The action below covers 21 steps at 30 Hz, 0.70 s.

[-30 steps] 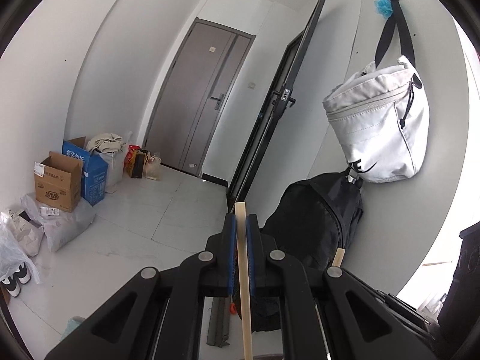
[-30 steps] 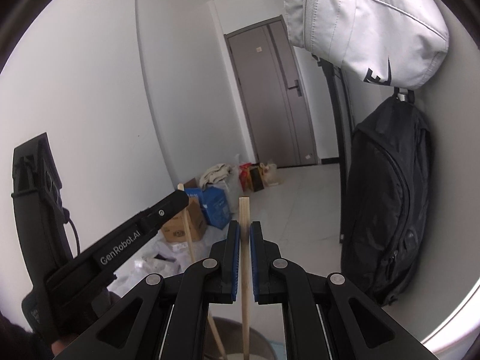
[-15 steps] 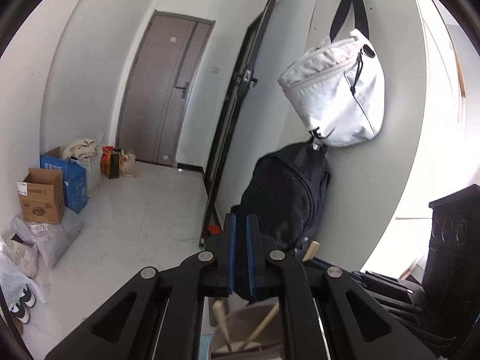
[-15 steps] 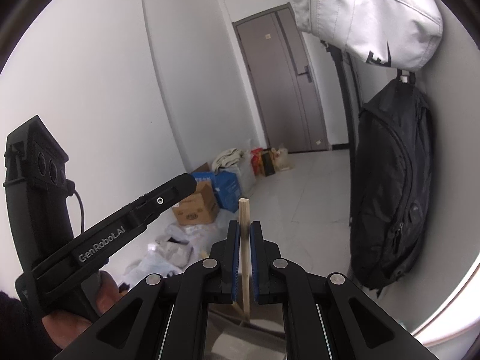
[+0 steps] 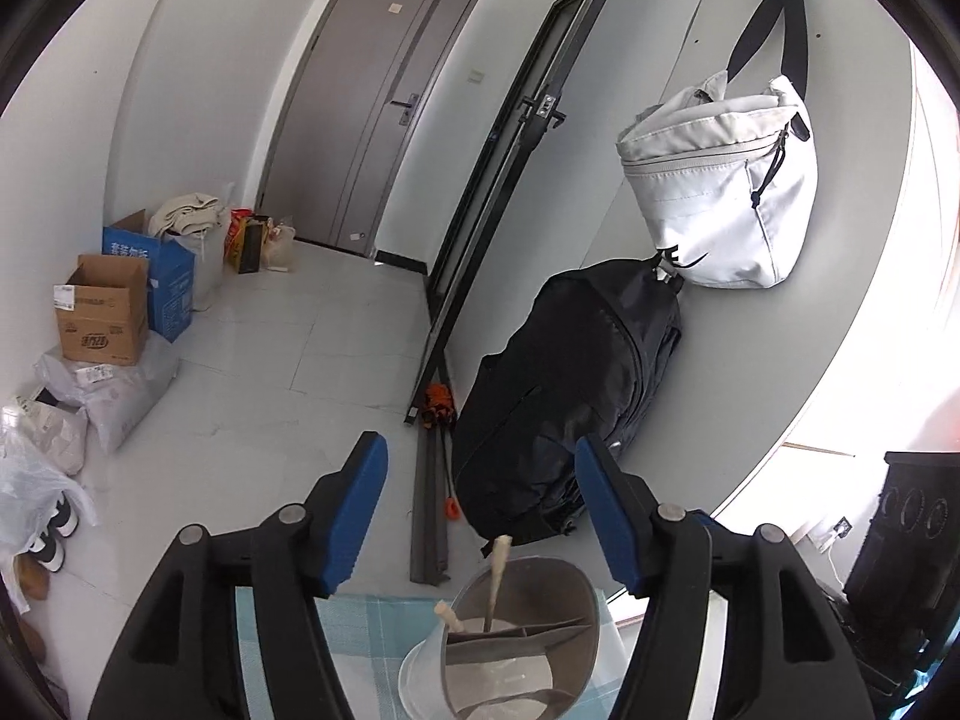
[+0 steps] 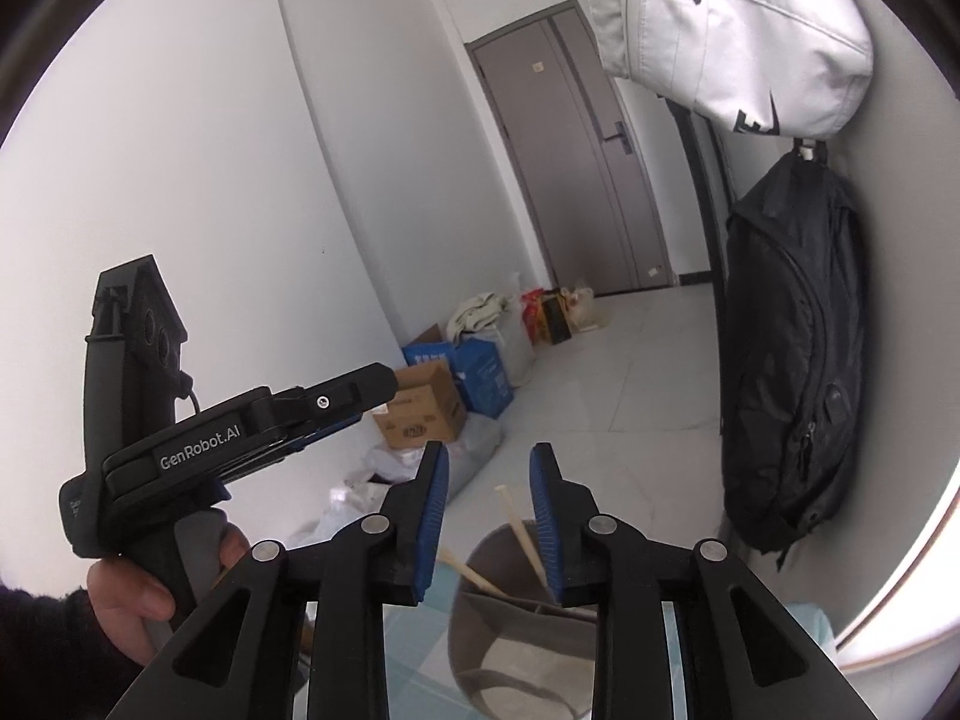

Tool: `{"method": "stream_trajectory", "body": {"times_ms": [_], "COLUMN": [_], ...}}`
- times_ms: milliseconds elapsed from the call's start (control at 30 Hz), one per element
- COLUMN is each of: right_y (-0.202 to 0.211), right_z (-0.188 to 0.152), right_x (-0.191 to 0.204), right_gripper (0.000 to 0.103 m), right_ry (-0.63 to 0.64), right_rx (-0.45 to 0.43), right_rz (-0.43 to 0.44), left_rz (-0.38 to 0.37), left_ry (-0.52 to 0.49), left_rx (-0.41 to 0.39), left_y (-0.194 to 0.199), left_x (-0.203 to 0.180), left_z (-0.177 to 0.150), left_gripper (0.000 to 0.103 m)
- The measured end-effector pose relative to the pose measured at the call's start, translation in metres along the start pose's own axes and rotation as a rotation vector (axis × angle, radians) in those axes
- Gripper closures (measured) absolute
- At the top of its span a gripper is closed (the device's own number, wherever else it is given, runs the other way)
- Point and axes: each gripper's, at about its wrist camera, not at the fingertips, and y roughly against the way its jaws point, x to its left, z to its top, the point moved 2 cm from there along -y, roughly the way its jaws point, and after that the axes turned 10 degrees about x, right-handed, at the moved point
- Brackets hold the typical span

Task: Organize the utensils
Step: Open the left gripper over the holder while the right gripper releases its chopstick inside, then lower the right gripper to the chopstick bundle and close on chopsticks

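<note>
Two wooden chopsticks [image 5: 495, 576] stand tilted in a grey, divided utensil holder [image 5: 522, 642], which sits on a surface covered by a light blue checked cloth [image 5: 360, 630]; a clear plastic rim shows at the holder's left side. In the right wrist view the same sticks [image 6: 521, 531] lean inside the holder [image 6: 516, 618], just beyond the jaws.

Both pairs of jaws have just been opening, and nothing is between them. The left gripper [image 5: 480, 468] stands wide above the holder. The right gripper [image 6: 489, 480] is parted more narrowly, its blue pads clear of the sticks. A hand [image 6: 129, 606] in a dark sleeve holds the left gripper's handle.

Beyond the surface lies a pale tiled floor [image 5: 288, 372], white walls and a grey door [image 5: 372, 102] at the far end. A black backpack [image 5: 576, 396] and a white bag [image 5: 720, 180] hang on the right wall. Cardboard boxes [image 5: 102, 312], a blue carton [image 5: 171, 282], plastic bags and shoes line the left wall.

"GenRobot.AI" is printed in white on the left gripper's body [image 6: 198, 447]. Print on the boxes is too small to read.
</note>
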Motion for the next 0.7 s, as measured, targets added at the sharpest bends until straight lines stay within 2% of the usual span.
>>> {"method": "stream_trajectory", "body": {"times_ms": [167,267,367,433,700], "right_y": [0.021,0.034,0.045,0.052,0.056], "right_z": [0.002,0.001,-0.002,-0.007,-0.043], "right_x": [0.004,0.007,0.009,0.01,0.011], "right_gripper": [0.057,0.049,0.042,0.033,0.027], "right_ry": [-0.025,-0.04,-0.051,-0.061,-0.087], "right_rx": [-0.022,-0.036,-0.043,-0.039,0.042], "right_rz": [0.008,0.011,0.013,0.014,0.017], "left_rz": [0.017,0.04,0.056,0.084,0.152], "left_ry": [0.027,0.04,0.056,0.073,0.106], "left_rx": [0.003,0.017,0.024,0.038,0.081], "left_y": [0.013,0.021,0.031,0.036,0.045], "left_x": [-0.004,-0.005,-0.004,-0.003,0.007], "left_z": [-0.003,-0.005,-0.01,-0.015,-0.049], "left_gripper": [0.037,0.027,0.027,0.027,0.027]}}
